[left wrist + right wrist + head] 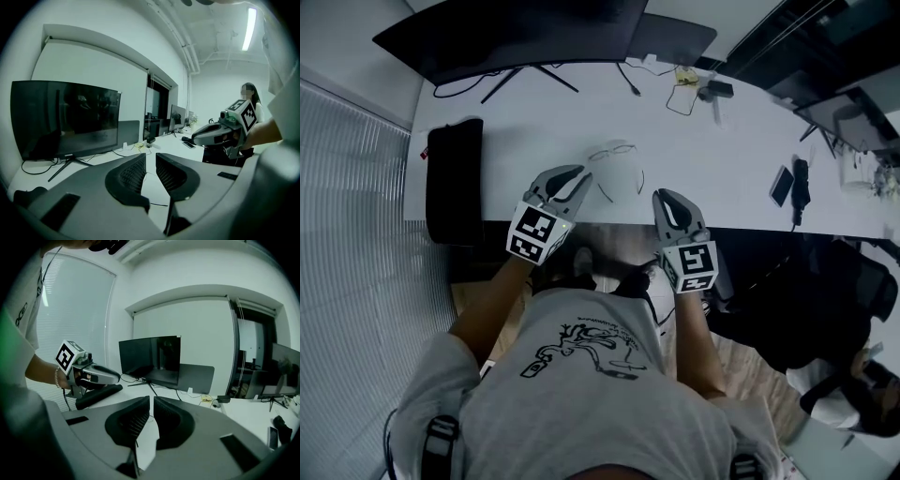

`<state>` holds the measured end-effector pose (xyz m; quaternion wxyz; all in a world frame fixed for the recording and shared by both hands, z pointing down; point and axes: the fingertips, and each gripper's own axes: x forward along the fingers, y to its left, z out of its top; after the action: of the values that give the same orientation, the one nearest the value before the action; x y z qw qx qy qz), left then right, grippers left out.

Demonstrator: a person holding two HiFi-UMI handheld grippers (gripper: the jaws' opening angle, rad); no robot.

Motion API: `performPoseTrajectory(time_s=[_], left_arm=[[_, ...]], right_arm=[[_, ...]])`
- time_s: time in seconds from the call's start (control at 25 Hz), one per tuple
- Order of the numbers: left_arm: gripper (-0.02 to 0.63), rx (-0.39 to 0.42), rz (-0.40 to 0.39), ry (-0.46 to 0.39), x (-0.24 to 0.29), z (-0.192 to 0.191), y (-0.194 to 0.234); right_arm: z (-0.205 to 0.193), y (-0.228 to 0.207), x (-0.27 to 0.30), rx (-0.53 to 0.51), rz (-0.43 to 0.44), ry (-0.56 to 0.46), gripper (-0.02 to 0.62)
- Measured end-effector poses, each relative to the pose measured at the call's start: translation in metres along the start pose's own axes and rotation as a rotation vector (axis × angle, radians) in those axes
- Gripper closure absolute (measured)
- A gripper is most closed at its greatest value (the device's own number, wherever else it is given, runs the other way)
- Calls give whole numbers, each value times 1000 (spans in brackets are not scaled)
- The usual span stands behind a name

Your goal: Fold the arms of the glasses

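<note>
The thin-rimmed glasses (614, 149) lie on the white desk (712, 159) with both arms spread toward me. My left gripper (578, 178) hovers just left of the left arm near the desk's front edge. Its jaws stand apart with nothing between them, as the left gripper view (150, 162) shows. My right gripper (665, 198) hangs right of the glasses, a little short of the right arm. Its jaws (151, 404) are parted by only a narrow slit and hold nothing. Each gripper shows in the other's view: the right gripper (198, 138) and the left gripper (114, 378).
A dark monitor (516, 33) stands at the back of the desk. A long black pad (455, 178) lies at the left end, a phone (781, 185) and a dark device to the right, cables (680, 89) at the back. A person (252, 101) stands far off.
</note>
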<state>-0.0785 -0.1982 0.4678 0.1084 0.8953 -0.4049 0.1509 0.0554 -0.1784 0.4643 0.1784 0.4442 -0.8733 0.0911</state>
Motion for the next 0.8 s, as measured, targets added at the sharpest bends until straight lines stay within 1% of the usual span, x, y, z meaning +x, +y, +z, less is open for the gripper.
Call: performPoseTrajectory(time_s=[0.2,0.4,0.8], left_arm=[[526,-1,-11,54,25,-22,14],[519,12,-26,106,51,-46,23],[497,47,-61,263,100,-103,45]], right_arm=[[-23,-19,16,5,-31,31,558],[-50,-36,28,4,-42,72,558],[-95,-60,61,-5,-41,152,556]])
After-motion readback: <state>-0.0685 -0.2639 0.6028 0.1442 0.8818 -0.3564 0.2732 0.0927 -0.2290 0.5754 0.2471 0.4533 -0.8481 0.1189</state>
